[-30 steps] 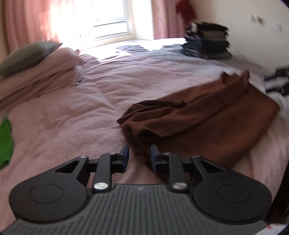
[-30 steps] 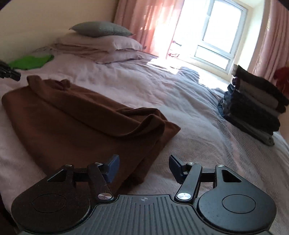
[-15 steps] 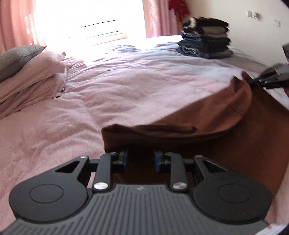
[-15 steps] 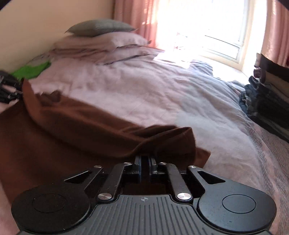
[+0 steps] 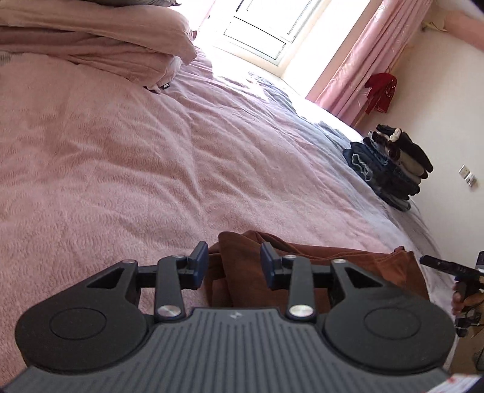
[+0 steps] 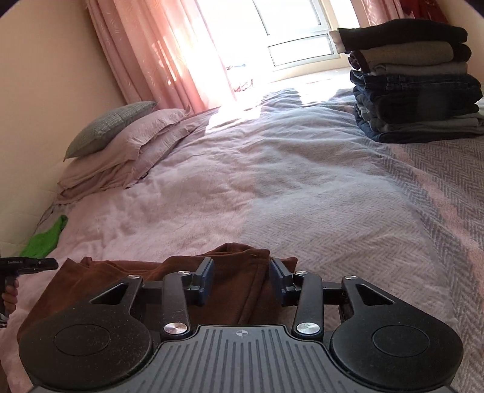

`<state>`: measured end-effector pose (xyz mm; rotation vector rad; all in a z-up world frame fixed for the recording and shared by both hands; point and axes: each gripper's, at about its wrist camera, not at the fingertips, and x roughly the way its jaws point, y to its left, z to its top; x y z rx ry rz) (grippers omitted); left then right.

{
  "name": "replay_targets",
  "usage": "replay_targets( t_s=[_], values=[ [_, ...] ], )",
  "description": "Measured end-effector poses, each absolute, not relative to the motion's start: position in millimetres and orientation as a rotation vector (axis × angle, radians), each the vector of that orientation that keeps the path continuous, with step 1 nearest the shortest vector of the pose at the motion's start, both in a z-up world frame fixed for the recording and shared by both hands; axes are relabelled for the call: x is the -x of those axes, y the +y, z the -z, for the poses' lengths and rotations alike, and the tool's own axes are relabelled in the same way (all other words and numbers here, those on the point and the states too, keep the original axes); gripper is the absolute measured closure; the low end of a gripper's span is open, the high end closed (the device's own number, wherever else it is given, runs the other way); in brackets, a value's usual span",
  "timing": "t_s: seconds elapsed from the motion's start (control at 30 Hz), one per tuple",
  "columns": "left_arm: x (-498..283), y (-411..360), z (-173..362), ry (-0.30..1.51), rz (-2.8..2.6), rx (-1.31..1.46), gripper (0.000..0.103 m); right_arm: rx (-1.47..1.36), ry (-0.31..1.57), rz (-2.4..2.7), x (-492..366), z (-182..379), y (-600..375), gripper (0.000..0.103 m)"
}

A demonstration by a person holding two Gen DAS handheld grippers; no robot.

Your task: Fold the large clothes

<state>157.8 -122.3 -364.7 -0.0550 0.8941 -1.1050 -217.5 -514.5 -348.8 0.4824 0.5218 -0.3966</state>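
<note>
No legible text anywhere.

Both cameras sit low and close over the bed, looking forward towards the window; both views share the brown garment, pillows and folded stack

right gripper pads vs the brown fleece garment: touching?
Cannot tell. In the right wrist view the right gripper has its jaws spread, having just been opening, with the brown fleece garment lying between the pads; no clear gap or contact shows.
</note>
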Motion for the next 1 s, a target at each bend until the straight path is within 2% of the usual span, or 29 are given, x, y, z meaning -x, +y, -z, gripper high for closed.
replay_targets(
  t_s=[0.3, 0.33, 0.37, 0.4, 0.43, 0.47, 0.73, 1.0],
  values=[
    [-155, -144, 374, 0.918, 1.130, 0.009, 0.070, -0.477, 0.575, 0.409, 193, 368, -515, 0.067],
    [-155, -147, 375, 0.915, 1.123, -0.005, 0.070, -0.481, 0.573, 0.411, 193, 369, -515, 0.075],
    [-154, -149, 377, 0.909, 1.116, -0.013, 0.071, -0.482, 0.570, 0.417, 194, 369, -516, 0.095],
    [-154, -150, 377, 0.898, 1.115, -0.016, 0.075, -0.487, 0.563, 0.410, 195, 369, -516, 0.100],
    [-152, -151, 376, 0.874, 1.115, -0.020, 0.093, -0.480, 0.541, 0.404, 198, 367, -515, 0.100],
    [-150, -150, 373, 0.847, 1.121, -0.027, 0.102, -0.453, 0.521, 0.406, 200, 363, -511, 0.101],
    [-128, -143, 345, 0.623, 1.119, -0.077, 0.102, -0.336, 0.365, 0.457, 223, 331, -488, 0.101],
    [-130, -185, 367, 0.654, 1.035, -0.218, 0.100, -0.343, 0.524, 0.545, 193, 357, -508, 0.101]
  ],
)
